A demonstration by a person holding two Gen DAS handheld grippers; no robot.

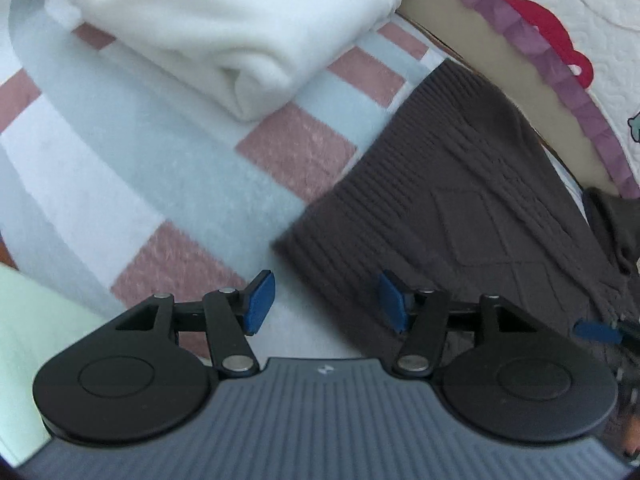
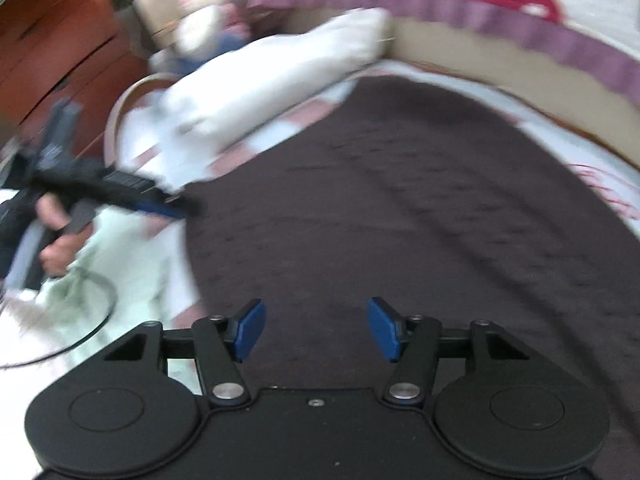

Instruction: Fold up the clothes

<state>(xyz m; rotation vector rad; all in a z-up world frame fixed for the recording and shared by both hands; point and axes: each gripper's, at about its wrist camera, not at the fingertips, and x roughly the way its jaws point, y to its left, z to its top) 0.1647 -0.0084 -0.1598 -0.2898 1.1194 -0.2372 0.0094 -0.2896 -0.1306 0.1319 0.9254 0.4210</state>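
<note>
Dark knit sweater (image 2: 400,208) lies flat on the bed | left gripper (image 1: 326,304) and right gripper (image 2: 316,330) jaws apart, empty | risk: you pinch the checked blanket (image 1: 168,184) too (motion blur).

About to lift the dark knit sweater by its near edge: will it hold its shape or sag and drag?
The dark knit sweater lies flat and limp on the striped blanket, so it will probably sag between grips. Its thick cable knit suggests some weight and grip, unlikely to slip. Both the left hand-held gripper and right hand-held gripper are open.
</note>
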